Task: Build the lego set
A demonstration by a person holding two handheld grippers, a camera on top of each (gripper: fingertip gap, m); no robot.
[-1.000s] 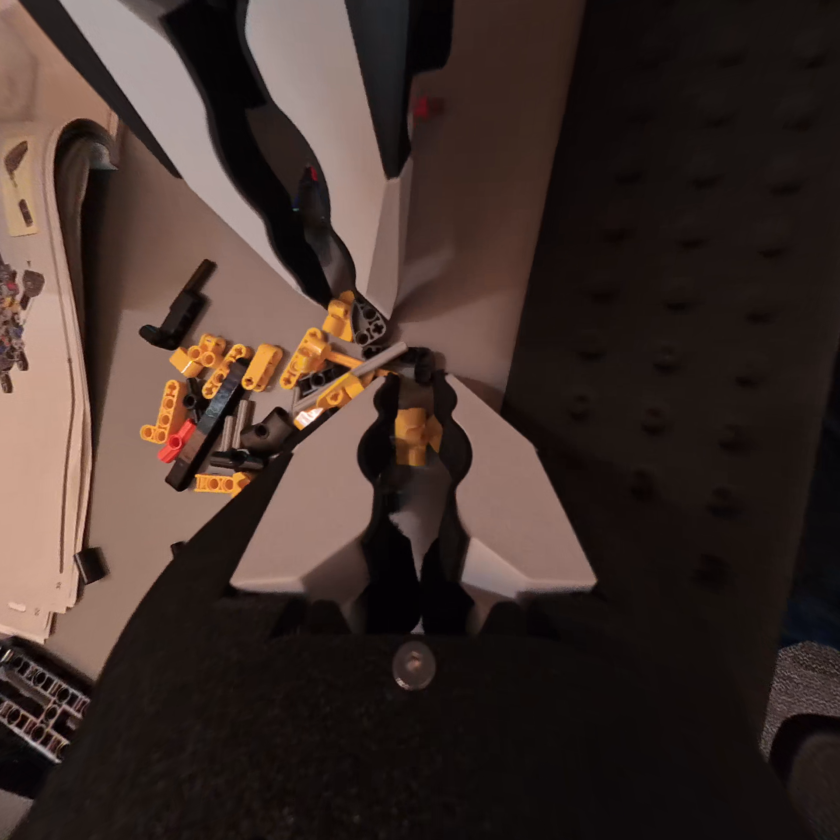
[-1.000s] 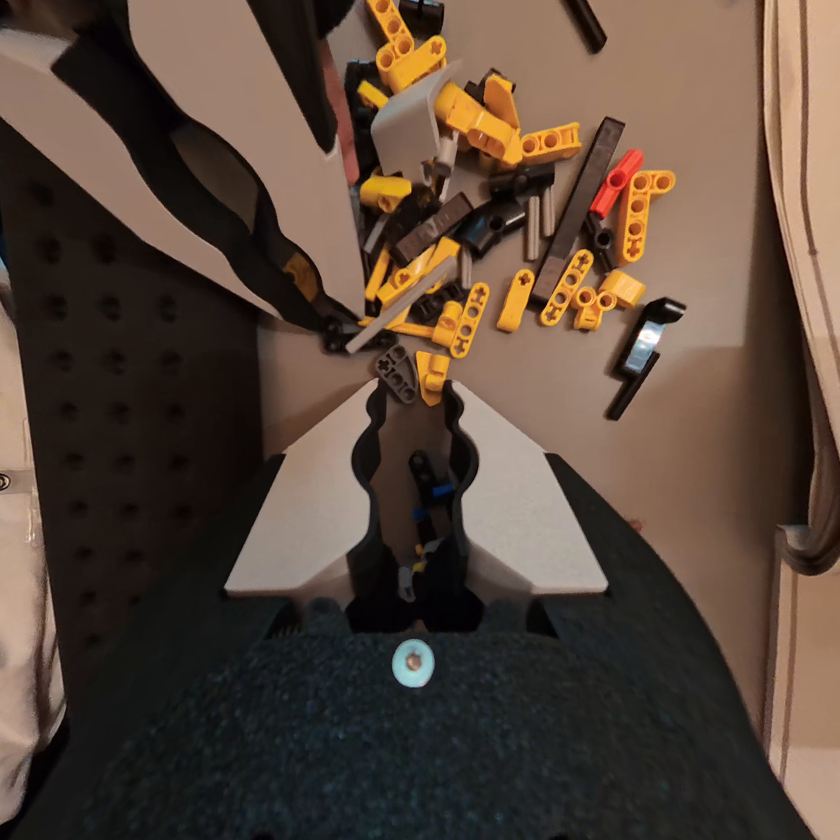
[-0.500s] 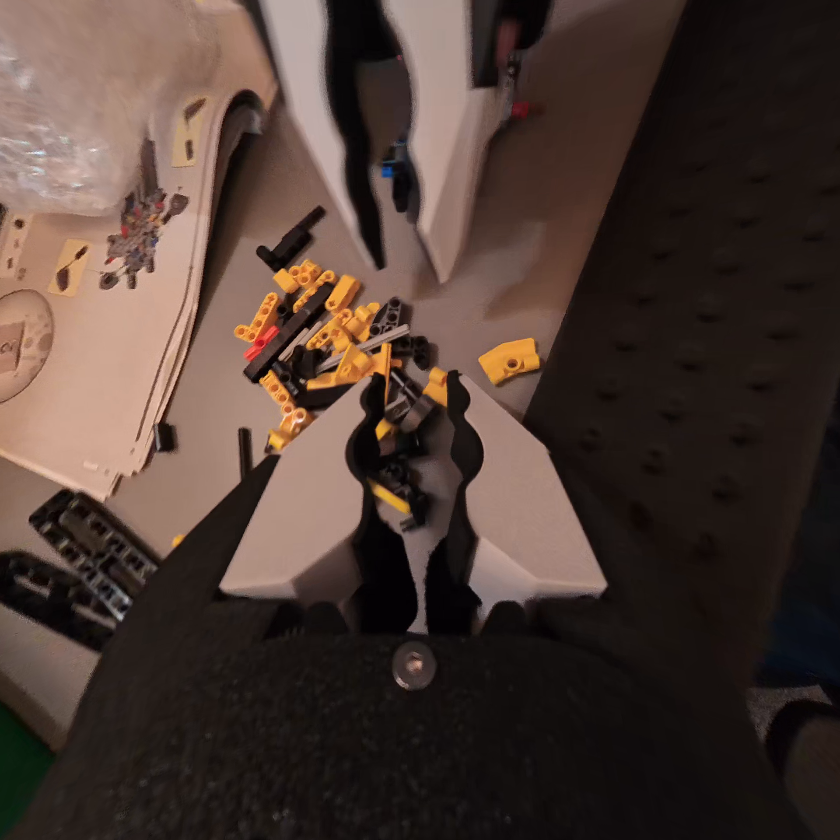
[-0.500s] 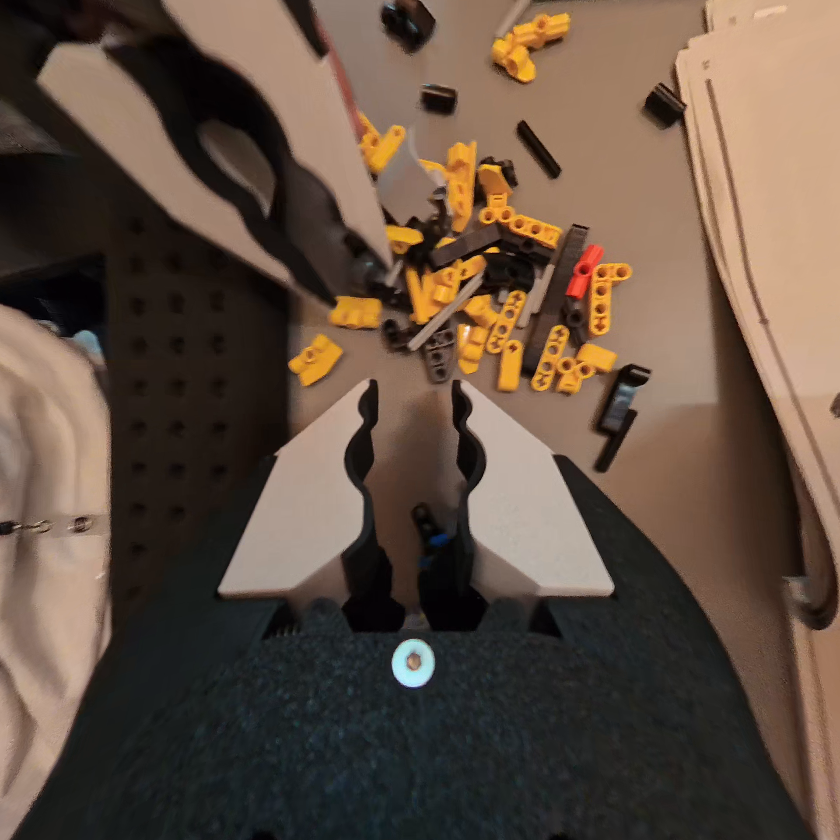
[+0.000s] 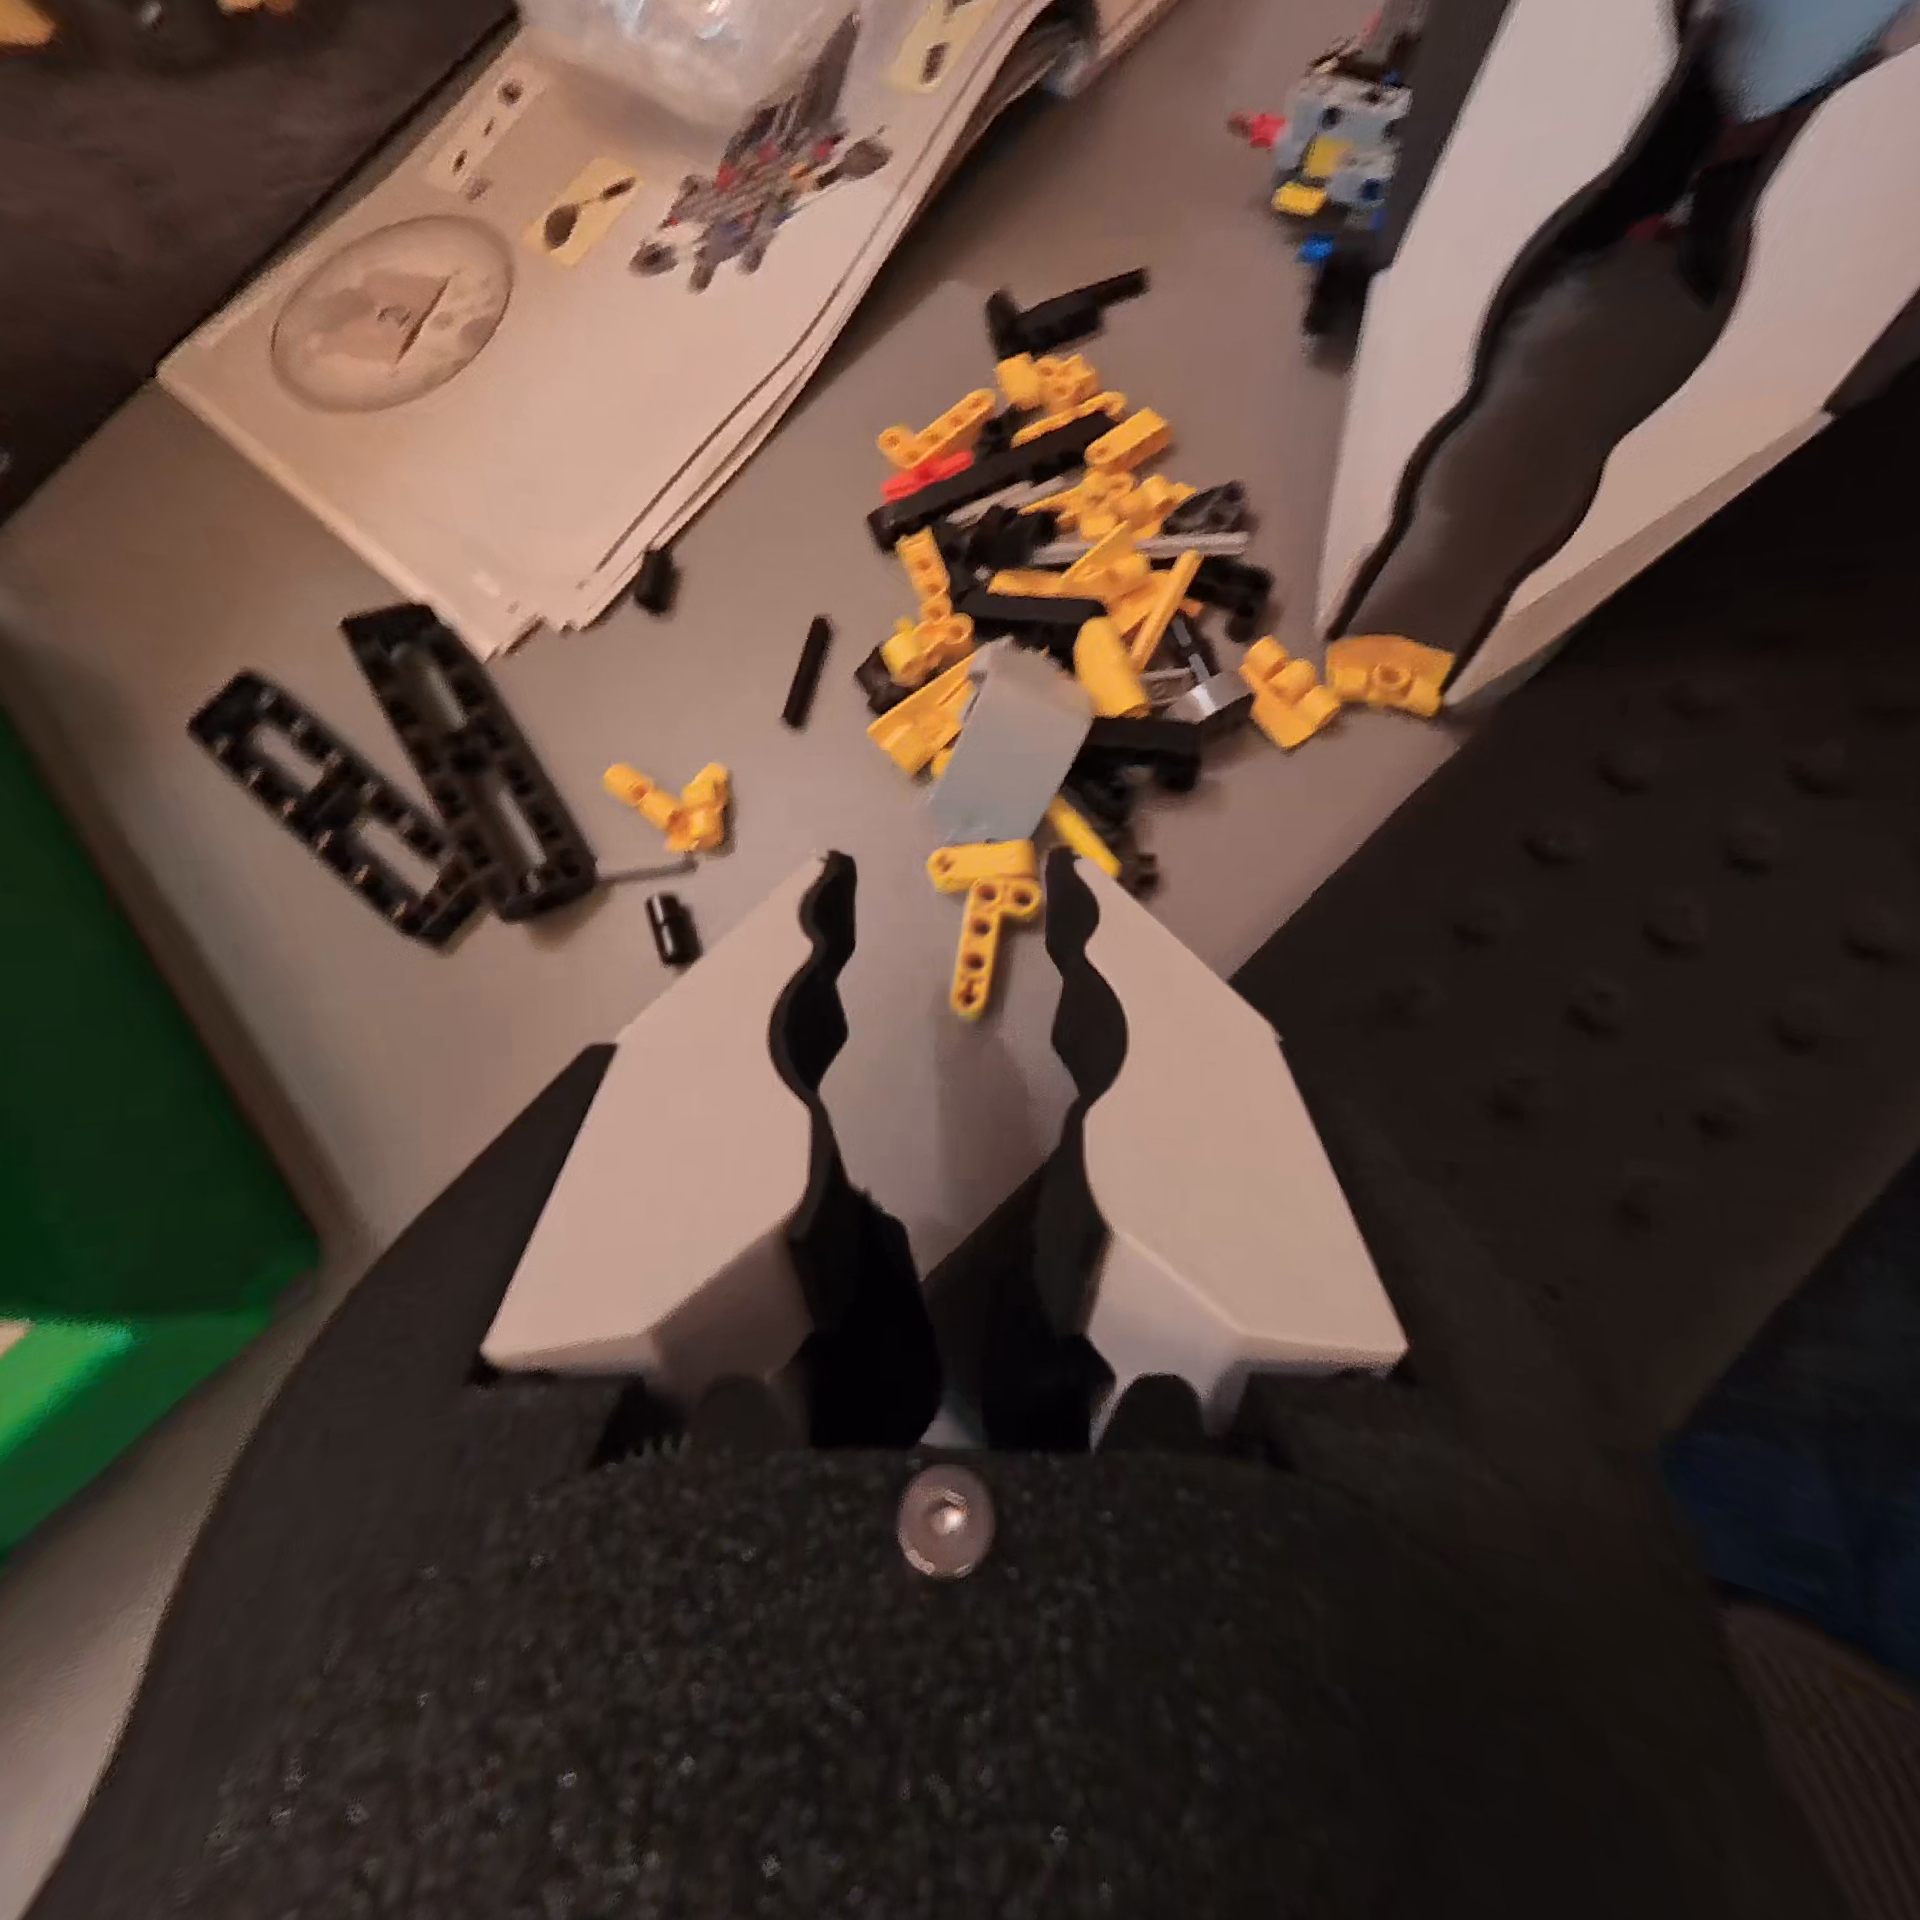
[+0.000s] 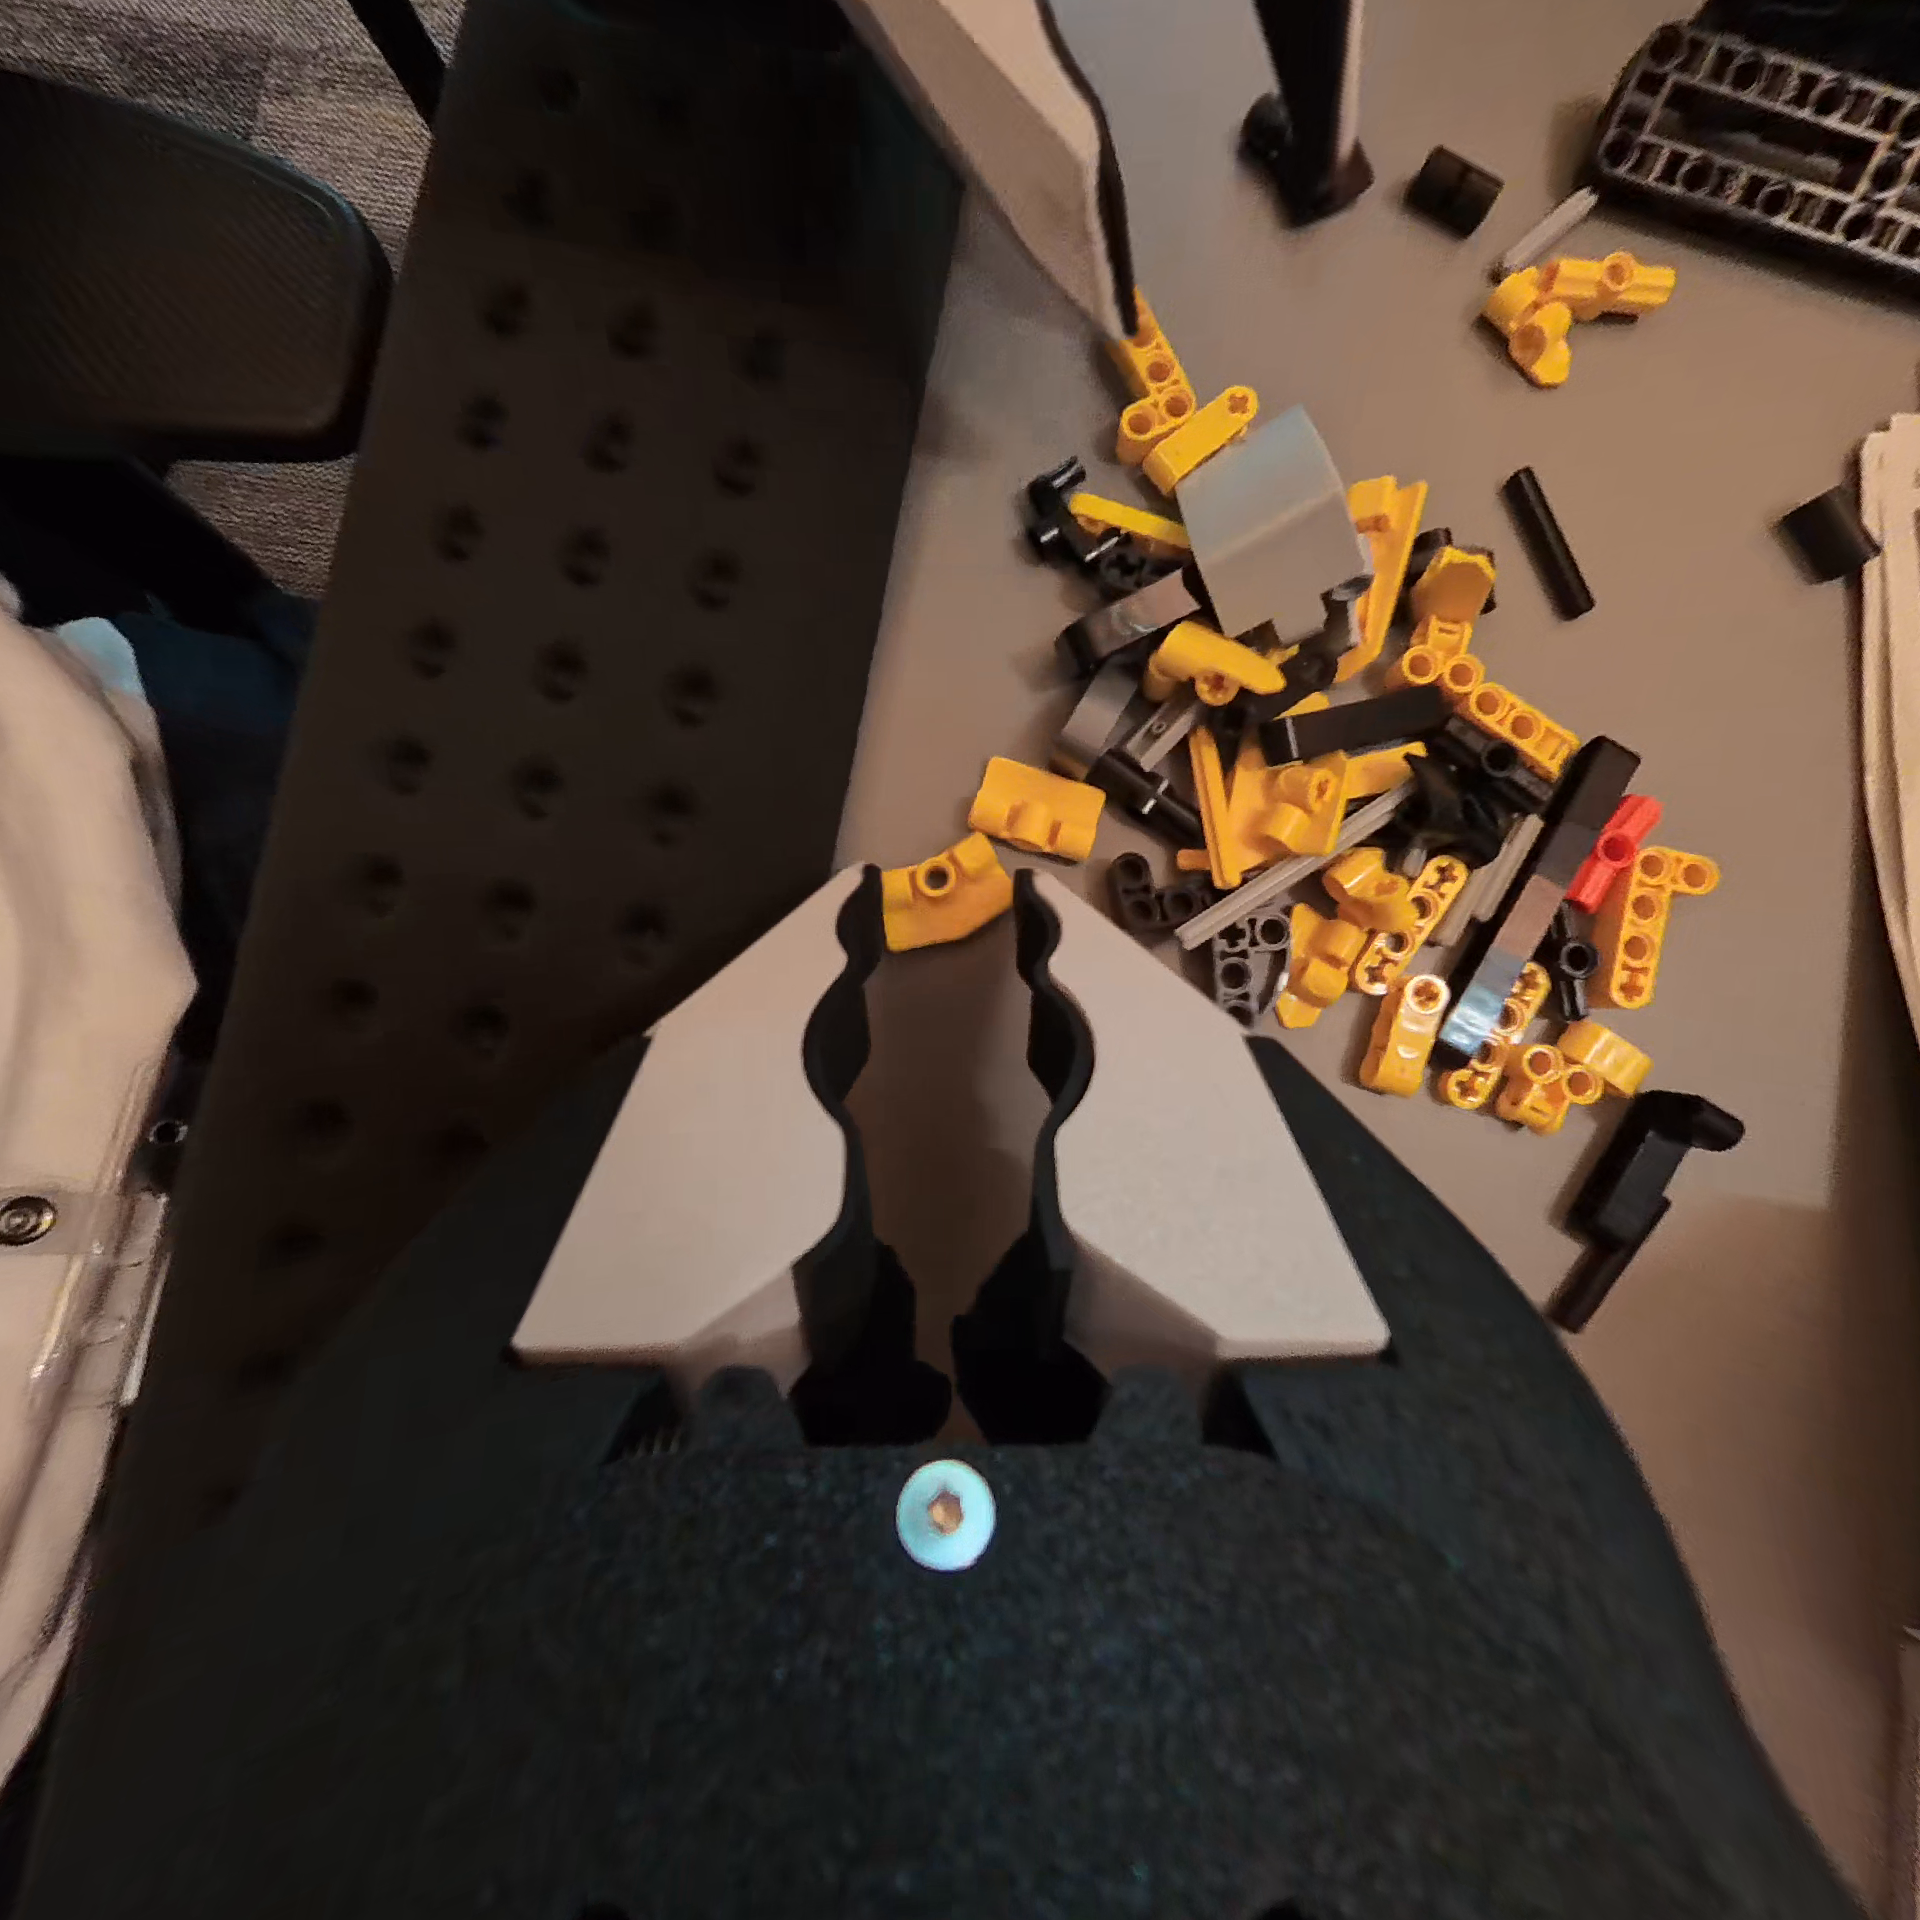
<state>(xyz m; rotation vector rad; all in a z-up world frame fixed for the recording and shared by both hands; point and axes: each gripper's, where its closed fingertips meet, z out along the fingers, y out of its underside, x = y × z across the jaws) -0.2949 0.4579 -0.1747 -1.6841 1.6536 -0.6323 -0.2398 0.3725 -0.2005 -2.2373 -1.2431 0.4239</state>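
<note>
Grey table [image 5: 727,1039] carries everything, and a black pegboard strip [image 6: 623,623] with rows of holes lies along one edge of it. Near the middle sits a loose pile [image 5: 1070,592] of small Lego parts, mostly yellow and black, with one red connector [image 6: 1608,850] and a few thin grey axles. On top of the pile lies a curved grey panel [image 5: 1008,758], tilted.

Both grippers hang over the table with nothing between the fingers. The left gripper [image 5: 940,883] has its jaws spread, and below the tips lies a yellow L-shaped beam [image 5: 987,935], close to the right fingertip in the picture; it is not gripped. The right gripper [image 6: 940,894] is also spread wide. Its tips stand on both sides of a yellow curved piece [image 6: 940,902] at the near edge of the pile, just beside the pegboard strip, but they do not press it. If they touch it cannot be told.

Beside the pile lies an open instruction booklet [image 5: 540,343]. Two black frames [image 5: 416,769] lie flat, side by side, apart from the pile, and a small yellow connector group [image 5: 675,805] is between them and the pile. A small built assembly [image 5: 1335,145], grey with blue and yellow, stands farther back, blurred.
</note>
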